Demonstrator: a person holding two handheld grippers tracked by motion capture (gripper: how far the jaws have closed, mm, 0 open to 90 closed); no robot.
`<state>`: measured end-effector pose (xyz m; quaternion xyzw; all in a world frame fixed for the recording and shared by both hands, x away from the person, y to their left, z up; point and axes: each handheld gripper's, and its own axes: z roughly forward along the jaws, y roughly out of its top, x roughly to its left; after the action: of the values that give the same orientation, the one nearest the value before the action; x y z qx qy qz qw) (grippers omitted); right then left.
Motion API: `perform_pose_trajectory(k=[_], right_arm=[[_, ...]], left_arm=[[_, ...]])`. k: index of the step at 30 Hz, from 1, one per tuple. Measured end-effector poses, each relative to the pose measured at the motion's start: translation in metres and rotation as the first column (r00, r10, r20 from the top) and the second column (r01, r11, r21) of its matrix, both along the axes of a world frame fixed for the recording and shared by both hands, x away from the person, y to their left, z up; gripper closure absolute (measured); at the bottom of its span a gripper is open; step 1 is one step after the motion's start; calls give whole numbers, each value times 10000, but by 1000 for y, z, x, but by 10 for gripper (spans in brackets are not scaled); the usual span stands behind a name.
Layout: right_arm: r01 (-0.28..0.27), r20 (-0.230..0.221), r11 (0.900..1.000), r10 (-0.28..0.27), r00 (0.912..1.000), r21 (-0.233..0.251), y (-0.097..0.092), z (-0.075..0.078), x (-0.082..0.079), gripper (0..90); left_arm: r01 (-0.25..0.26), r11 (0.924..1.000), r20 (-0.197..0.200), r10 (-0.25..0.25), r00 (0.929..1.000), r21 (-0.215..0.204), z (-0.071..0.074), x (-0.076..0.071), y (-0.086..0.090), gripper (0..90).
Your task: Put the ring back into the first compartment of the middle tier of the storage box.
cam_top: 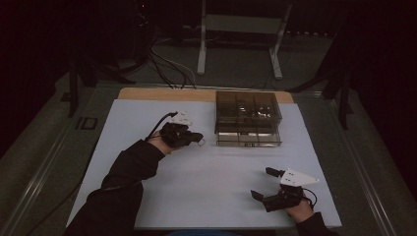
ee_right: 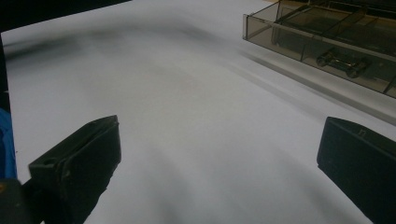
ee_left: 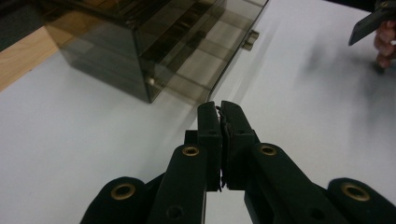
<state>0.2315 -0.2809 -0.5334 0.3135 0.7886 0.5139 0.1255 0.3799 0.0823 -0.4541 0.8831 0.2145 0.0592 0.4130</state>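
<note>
High view puts my left gripper point(cam_top: 196, 138) just beside the smoky drawer box point(cam_top: 248, 118), its fingers pressed together on nothing. My right gripper point(cam_top: 265, 183) hovers wide open and empty, near the table point(cam_top: 206, 191) edge. I judge this an approach; next I'd open the left fingers onto a drawer pull.

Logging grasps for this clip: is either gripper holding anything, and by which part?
Nothing is held. The left gripper is shut on nothing; the right gripper is open over the bare white tabletop.
</note>
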Motion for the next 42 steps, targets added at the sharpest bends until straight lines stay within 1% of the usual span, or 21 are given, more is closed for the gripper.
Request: perform_pose_trajectory(k=[1, 6, 10, 11, 12, 19, 26, 31, 33, 37, 42], right_arm=[[0, 0, 10000, 0, 10000, 0, 0, 0, 0, 0], [-6, -2, 10000, 6, 10000, 23, 0, 0, 0, 0], [-19, 12, 10000, 19, 10000, 16, 0, 0, 0, 0], [-28, 14, 10000, 28, 10000, 17, 0, 0, 0, 0], [-23, 8, 10000, 23, 10000, 32, 0, 0, 0, 0], [-46, -17, 10000, 46, 10000, 35, 0, 0, 0, 0], [-39, -23, 10000, 39, 10000, 26, 0, 0, 0, 0], [-44, -24, 10000, 44, 10000, 16, 0, 0, 0, 0], [-55, -16, 10000, 55, 10000, 16, 0, 0, 0, 0], [-52, -12, 10000, 52, 10000, 35, -1, 0, 0, 0], [-60, -16, 10000, 61, 10000, 43, -1, 0, 0, 0]], left_arm=[[0, 10000, 0, 0, 10000, 0, 0, 0, 0, 900], [183, 9997, 16, -182, 9998, -177, 5, 5, -12, 900], [308, 9992, 38, -307, 9995, -263, 7, 7, -20, 900], [317, 9992, 102, -314, 9995, -261, 8, 8, -22, 900], [369, 9989, 63, -368, 9993, -283, 9, 8, -23, 900], [442, 9983, 83, -439, 9990, -371, 14, 14, -34, 900], [575, 9975, 54, -574, 9983, -405, 12, 18, -43, 900], [579, 9966, 63, -576, 9983, -585, 12, 22, -49, 900], [640, 9953, 81, -636, 9979, -724, 12, 23, -52, 900], [716, 9946, 156, -706, 9974, -754, 14, 26, -60, 900], [717, 9946, 145, -708, 9974, -753, 15, 31, -68, 900]])
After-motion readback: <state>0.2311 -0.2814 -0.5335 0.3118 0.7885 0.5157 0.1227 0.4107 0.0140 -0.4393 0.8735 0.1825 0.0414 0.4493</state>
